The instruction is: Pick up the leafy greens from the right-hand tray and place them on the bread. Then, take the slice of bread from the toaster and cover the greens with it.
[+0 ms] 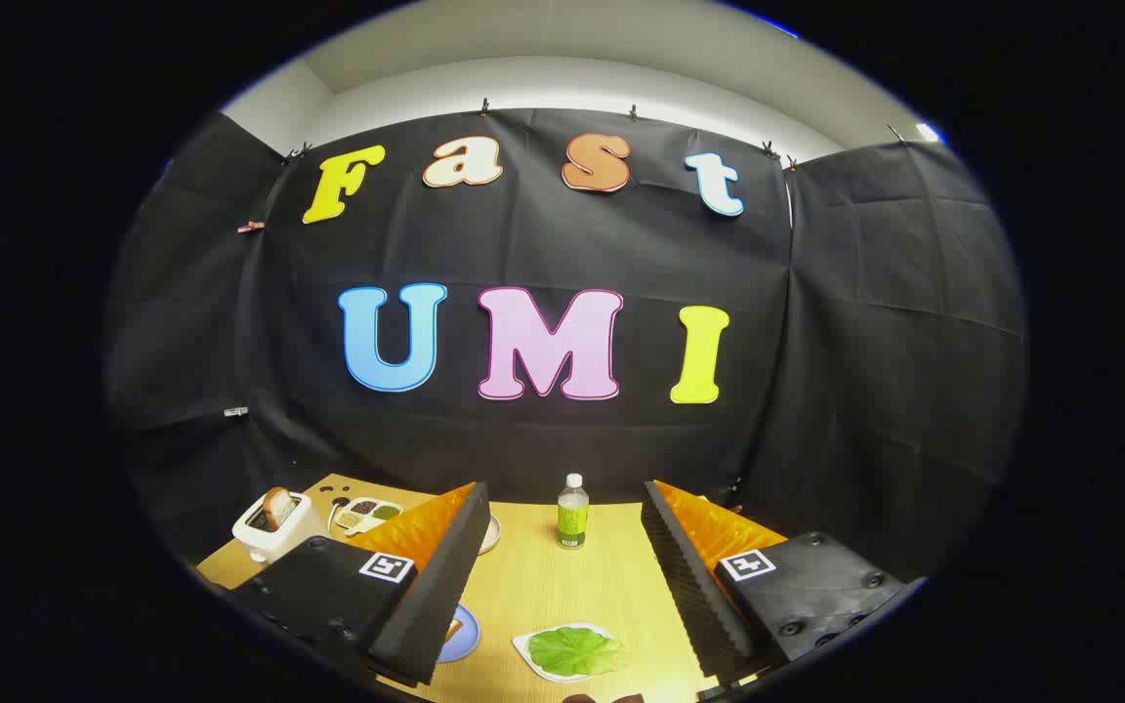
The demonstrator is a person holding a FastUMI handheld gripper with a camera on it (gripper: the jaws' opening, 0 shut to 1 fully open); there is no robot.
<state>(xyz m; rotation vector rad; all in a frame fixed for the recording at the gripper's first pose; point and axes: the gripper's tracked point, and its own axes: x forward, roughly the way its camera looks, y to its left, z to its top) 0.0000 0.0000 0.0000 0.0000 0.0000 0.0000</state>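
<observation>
The tongs (562, 586) are spread wide apart above a pale wooden desk (572, 586), with nothing held between their two ridged fingers (426, 586). Low between the fingers, toward the near side of the desk, lies a small white tray (531, 652) carrying a flat green lettuce leaf (574, 650), which rests on the tray and spills slightly over its right side. Just beside the left finger, partly hidden behind it, sits a round blue plate (465, 635) with a sliver of something brownish on it; whether this is the bread cannot be made out. Farther back, between the fingers and near the cloth wall, a clear plastic bottle with a white cap and green label (572, 512) stands upright on the desk. Beyond the left finger, at the far left corner of the desk, a white toaster (274, 532) holds a browned slice of bread (278, 507) sticking up from its slot. Just to the right of the toaster lies a white divided dish (365, 513) with dark, green and tan fillings in its compartments. A rounded pale rim (492, 534) peeks out behind the tip of the left finger.
</observation>
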